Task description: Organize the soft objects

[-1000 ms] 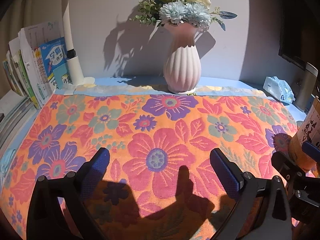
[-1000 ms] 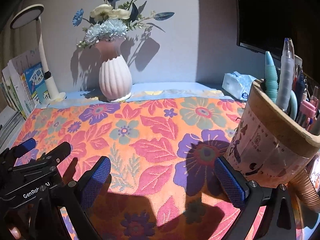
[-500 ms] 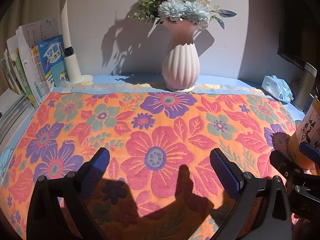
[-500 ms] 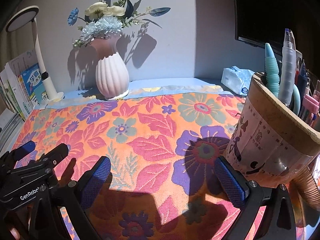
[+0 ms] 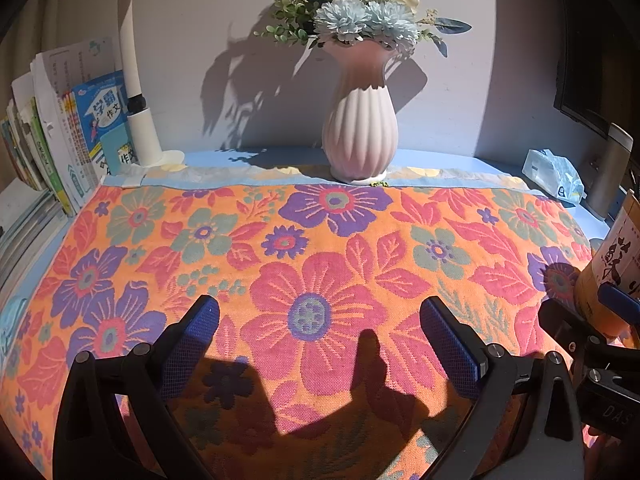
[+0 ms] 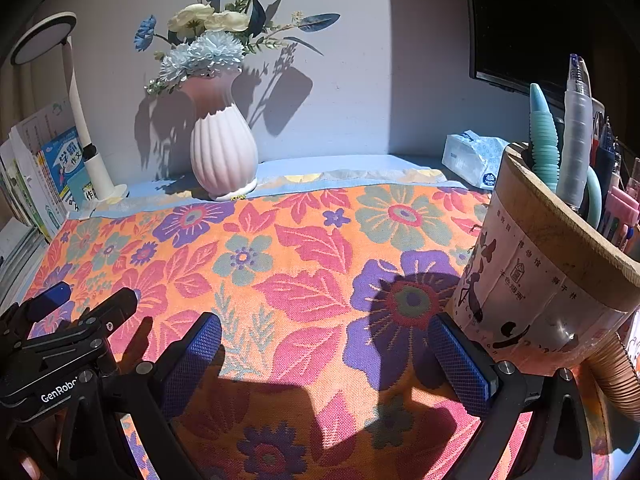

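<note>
- A floral towel (image 5: 320, 264) lies spread flat across the desk (image 5: 440, 157), sunlit, its pale border toward the wall.
- The left gripper (image 5: 318, 334) hangs over the towel's near part, jaws wide apart, nothing between the blue pads (image 5: 192, 344).
- The right gripper (image 6: 324, 354) is beside it to the right, jaws equally wide and empty, casting a shadow on the cloth.
- A pink ribbed vase (image 5: 360, 136) of blue and cream flowers stands at the towel's far edge.
- A pen holder (image 6: 556, 272) crowded with pens sits just right of the right gripper.
- Books (image 5: 60, 140) and a white lamp (image 5: 138, 112) line the left side; a tissue pack (image 6: 476, 158) rests at the back right.
</note>
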Motion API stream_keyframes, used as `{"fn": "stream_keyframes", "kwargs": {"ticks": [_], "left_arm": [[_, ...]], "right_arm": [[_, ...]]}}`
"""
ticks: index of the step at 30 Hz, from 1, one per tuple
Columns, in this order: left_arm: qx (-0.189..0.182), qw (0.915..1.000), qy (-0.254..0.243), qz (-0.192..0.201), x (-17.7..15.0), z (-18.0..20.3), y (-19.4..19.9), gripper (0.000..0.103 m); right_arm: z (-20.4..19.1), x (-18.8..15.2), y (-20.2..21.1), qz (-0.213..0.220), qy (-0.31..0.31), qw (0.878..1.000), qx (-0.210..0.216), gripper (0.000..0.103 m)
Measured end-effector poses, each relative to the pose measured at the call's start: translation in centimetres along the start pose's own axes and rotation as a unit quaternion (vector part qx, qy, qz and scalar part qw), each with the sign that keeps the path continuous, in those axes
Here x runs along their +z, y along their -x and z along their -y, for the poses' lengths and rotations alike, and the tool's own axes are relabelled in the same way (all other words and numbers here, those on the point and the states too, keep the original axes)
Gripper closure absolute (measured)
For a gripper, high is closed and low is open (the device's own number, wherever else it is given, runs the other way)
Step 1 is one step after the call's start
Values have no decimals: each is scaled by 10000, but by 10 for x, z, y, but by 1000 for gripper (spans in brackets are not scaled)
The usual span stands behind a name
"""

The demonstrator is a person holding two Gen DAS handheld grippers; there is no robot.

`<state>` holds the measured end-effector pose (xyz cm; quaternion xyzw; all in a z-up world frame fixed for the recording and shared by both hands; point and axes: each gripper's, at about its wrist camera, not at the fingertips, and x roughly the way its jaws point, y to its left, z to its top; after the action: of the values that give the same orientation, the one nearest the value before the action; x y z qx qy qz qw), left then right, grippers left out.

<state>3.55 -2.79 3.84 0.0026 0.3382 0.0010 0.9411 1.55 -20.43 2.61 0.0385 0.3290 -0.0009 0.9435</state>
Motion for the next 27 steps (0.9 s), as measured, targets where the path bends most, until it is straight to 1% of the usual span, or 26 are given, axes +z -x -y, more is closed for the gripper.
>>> {"fn": "stream_keyframes", "kwargs": {"ticks": [4,19,27], "left_arm": [[48,10000,-15,10,0,1,0,3],[42,10000,36,6,0,-1,0,3],[59,9999,63,-82,0,-2,-2,3]], "right_arm": [[0,0,0,-11,11,10000,-15,0],[-1,-1,-2,-55,29,10000,-3,0],[-1,-1,-3,-62,39,10000,7,0]]}}
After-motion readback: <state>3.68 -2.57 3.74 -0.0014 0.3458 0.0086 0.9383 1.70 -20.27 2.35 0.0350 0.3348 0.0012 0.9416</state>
